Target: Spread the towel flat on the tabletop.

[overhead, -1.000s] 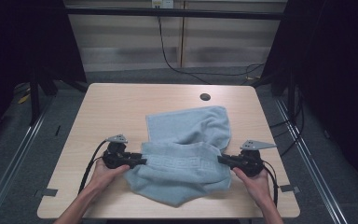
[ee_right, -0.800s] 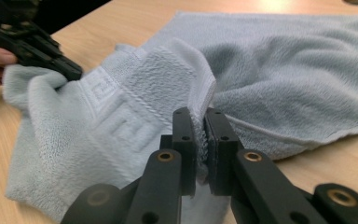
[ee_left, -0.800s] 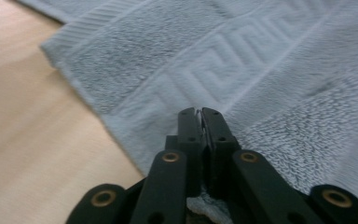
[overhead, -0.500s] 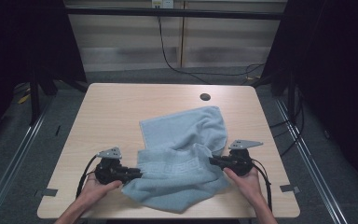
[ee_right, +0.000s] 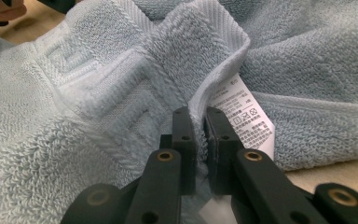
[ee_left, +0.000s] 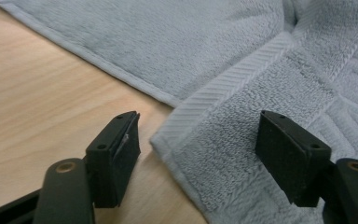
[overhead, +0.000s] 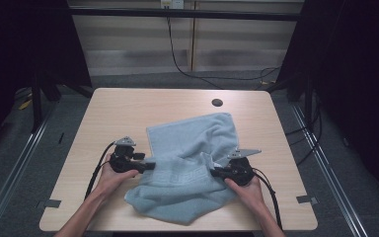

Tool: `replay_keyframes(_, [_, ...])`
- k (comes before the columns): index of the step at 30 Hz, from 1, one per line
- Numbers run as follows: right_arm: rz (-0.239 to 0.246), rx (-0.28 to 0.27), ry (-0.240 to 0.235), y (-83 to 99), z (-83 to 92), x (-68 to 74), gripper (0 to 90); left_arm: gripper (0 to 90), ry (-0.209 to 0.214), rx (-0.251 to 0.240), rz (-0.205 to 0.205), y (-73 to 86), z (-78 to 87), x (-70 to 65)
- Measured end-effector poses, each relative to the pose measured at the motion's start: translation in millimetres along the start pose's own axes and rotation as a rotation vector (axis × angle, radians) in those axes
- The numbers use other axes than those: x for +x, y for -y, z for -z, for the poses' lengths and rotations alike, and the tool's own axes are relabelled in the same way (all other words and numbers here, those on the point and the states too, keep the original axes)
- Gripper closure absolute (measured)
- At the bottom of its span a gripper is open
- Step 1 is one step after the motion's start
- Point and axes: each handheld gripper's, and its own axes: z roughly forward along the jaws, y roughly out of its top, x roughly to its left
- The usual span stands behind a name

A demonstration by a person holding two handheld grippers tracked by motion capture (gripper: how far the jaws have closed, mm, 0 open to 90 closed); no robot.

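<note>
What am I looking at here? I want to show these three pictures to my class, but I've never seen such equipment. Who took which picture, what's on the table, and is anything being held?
A person sits at a wooden table with a hand-held tool in each hand, each ending in a two-jawed claw. One picture comes from a fixed camera above; the other two come from small cameras riding on each tool. A rumpled light blue towel lies on the table. The right claw is pinched shut on a raised towel edge beside its white care label. The left claw is open, one jaw over the bare wood, the other over a towel corner, gripping nothing.
</note>
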Motion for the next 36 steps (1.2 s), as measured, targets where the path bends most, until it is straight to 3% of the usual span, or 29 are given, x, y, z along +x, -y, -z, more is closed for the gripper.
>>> replay_keyframes(4, [-0.002,-0.001,0.000,0.4,0.0,0.2,84.0,42.3,0.009,0.010,-0.033,0.5,-1.3,-6.7])
replay_keyframes(8, [-0.005,-0.003,-0.006,0.7,0.9,-0.1,84.0,69.7,0.029,0.020,-0.070,2.1,-0.5,-11.9])
replay_keyframes(11, [-0.011,-0.006,-0.009,1.2,3.4,0.4,84.0,79.3,0.041,0.000,-0.049,4.0,3.7,-9.9])
replay_keyframes(15, [-0.022,-0.044,-0.004,-0.5,13.6,0.1,84.1,80.8,0.067,-0.071,-0.009,3.5,18.7,-8.1])
replay_keyframes(21, [-0.025,-0.130,0.004,-7.6,40.2,-0.7,84.1,82.4,0.114,-0.206,-0.010,-4.1,45.1,-16.6])
replay_keyframes(22, [-0.027,-0.149,0.008,-9.8,46.7,-1.5,84.1,82.5,0.101,-0.228,-0.022,-6.3,50.6,-19.7])
replay_keyframes(24, [-0.028,-0.186,0.025,-15.4,62.6,-2.5,84.1,82.5,0.115,-0.268,-0.036,-11.8,64.1,-24.5])
replay_keyframes(27, [-0.015,-0.219,0.047,-26.0,85.3,-2.0,84.2,82.5,0.102,-0.292,-0.071,-18.7,82.5,-32.1])
replay_keyframes(30, [0.005,-0.269,0.053,-33.9,108.2,3.1,84.2,82.5,0.141,-0.340,-0.083,-21.0,103.9,-40.4])
replay_keyframes(32, [0.020,-0.295,0.037,-32.3,122.2,12.4,84.2,82.5,0.161,-0.339,-0.112,-13.7,112.8,-49.5])
replay_keyframes(34, [0.044,-0.276,0.029,-23.8,126.8,21.0,84.1,82.4,0.168,-0.320,-0.129,2.7,112.1,-58.5])
replay_keyframes(36, [0.046,-0.239,0.005,-5.2,125.5,30.3,84.1,82.4,0.182,-0.312,-0.106,21.6,106.6,-64.6])
